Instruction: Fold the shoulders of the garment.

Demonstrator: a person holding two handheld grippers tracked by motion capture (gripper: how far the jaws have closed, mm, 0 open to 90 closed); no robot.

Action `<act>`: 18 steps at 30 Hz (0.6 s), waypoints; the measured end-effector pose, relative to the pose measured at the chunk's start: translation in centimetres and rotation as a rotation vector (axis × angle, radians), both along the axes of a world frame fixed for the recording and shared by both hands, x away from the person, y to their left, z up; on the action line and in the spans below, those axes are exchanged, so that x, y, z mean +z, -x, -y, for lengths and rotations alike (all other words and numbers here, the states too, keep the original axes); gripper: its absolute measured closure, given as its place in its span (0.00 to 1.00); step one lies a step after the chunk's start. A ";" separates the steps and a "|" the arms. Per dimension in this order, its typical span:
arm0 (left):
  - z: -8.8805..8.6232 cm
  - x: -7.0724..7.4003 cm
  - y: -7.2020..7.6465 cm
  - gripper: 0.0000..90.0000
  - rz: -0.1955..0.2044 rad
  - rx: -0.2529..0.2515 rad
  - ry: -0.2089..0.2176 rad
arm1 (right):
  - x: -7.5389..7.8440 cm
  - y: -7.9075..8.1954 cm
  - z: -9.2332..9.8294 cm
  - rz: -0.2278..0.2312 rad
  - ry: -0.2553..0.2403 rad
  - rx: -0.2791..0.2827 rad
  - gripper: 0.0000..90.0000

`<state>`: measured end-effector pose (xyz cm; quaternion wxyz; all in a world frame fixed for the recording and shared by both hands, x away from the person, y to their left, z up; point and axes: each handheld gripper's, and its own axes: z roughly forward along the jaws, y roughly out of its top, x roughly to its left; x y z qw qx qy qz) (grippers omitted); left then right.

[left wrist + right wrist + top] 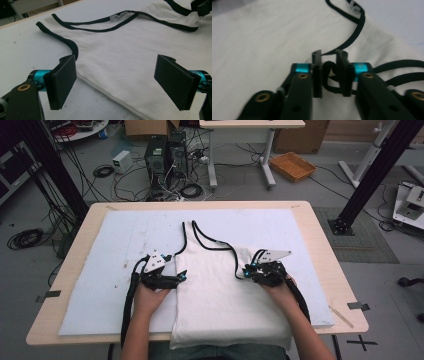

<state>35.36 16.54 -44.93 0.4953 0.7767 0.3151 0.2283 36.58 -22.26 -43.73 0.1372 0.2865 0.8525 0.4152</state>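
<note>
From the high view I see a white tank top (pixel 215 290) with black trim lying flat on the pale mat (pixel 110 250) that covers the wooden table (pixel 75 232), its hem hanging over the near edge toward the person. My left gripper (pixel 181 277) sits at the garment's left side edge, just below the armhole, and my right gripper (pixel 248 270) is at the right armhole, where the black trim (pixel 235 262) bunches under its tips. On the floor beyond the table I can make out two computer towers (pixel 166 155) amid loose cables and an orange basket (pixel 292 166). In the left gripper view, the left gripper (pixel 117 82) has its jaws spread wide with nothing between them; the tank top (pixel 130 60) side edge runs across the gap below, and the black-edged neckline (pixel 100 26) curves beyond. In the right gripper view, the right gripper (pixel 329 75) has its jaws drawn narrow and pinching a loop of black trim (pixel 328 68), with the white fabric of the tank top (pixel 262 40) spread beneath and more trim curling away above.
</note>
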 end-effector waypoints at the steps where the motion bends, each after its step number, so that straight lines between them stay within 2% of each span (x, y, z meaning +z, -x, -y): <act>1: 0.0 0.0 0.0 0.20 0.000 -0.002 0.001 | -0.1 0.0 0.1 0.003 0.008 0.007 0.94; 6: -0.1 0.0 0.0 0.20 -0.003 0.001 0.016 | 0.0 1.4 0.7 0.036 0.020 0.019 0.96; 10: 0.0 0.0 0.0 0.20 0.000 0.003 0.011 | 0.3 2.4 1.9 0.078 -0.016 0.013 0.96; 14: 0.0 0.0 0.0 0.20 -0.001 0.005 0.012 | -0.2 3.1 2.6 0.057 -0.036 0.011 0.96; 18: 0.0 0.0 0.0 0.20 0.000 0.006 0.009 | -0.7 3.6 2.7 0.043 -0.027 0.001 0.96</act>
